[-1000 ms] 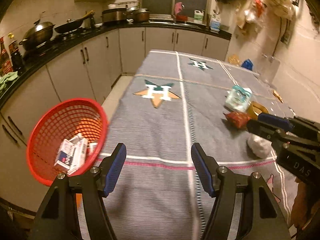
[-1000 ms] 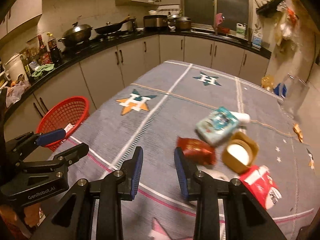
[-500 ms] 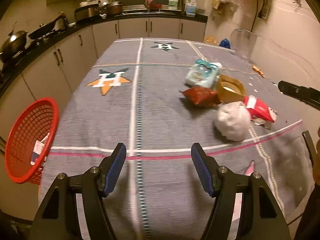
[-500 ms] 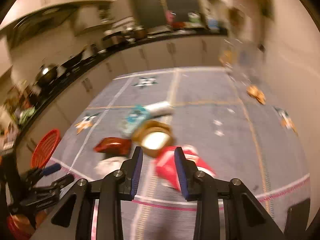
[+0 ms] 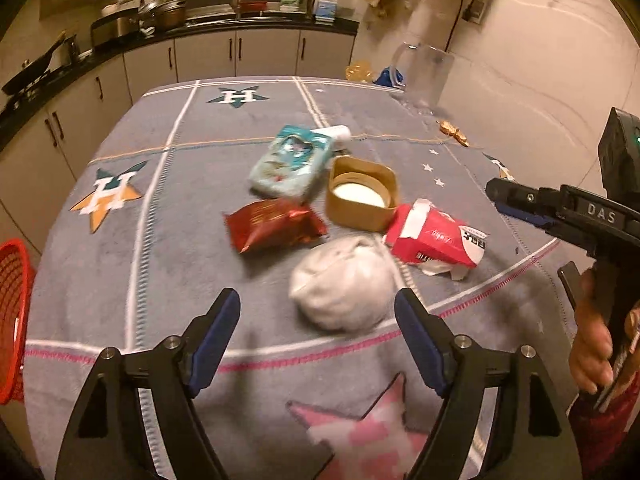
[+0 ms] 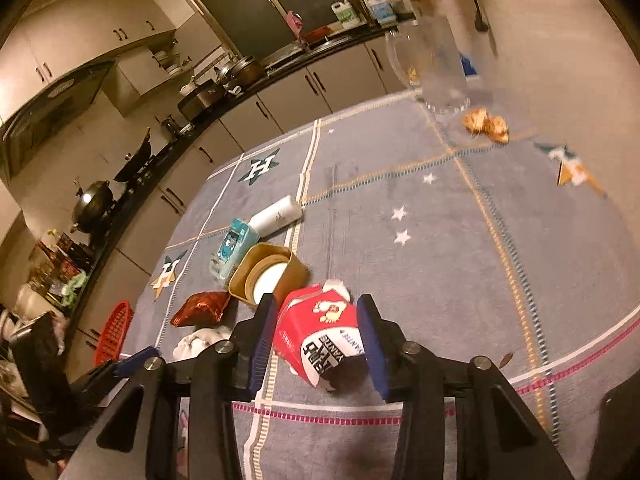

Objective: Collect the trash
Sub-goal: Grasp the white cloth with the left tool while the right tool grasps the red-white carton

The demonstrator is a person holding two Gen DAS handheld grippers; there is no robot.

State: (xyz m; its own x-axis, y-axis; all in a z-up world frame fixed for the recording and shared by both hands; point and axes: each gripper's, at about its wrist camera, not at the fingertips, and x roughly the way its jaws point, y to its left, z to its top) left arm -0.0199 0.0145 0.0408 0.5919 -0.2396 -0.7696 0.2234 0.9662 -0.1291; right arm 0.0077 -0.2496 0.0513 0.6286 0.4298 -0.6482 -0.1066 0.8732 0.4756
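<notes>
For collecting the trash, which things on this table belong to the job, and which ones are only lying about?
Belongs to the job:
- red carton, between the opening right gripper pads
- white crumpled wad, ahead of the opening left gripper
- red snack packet
- teal packet
- tan box
- white bottle
- red basket

Just lying about:
- glass pitcher
- wok
- pots
</notes>
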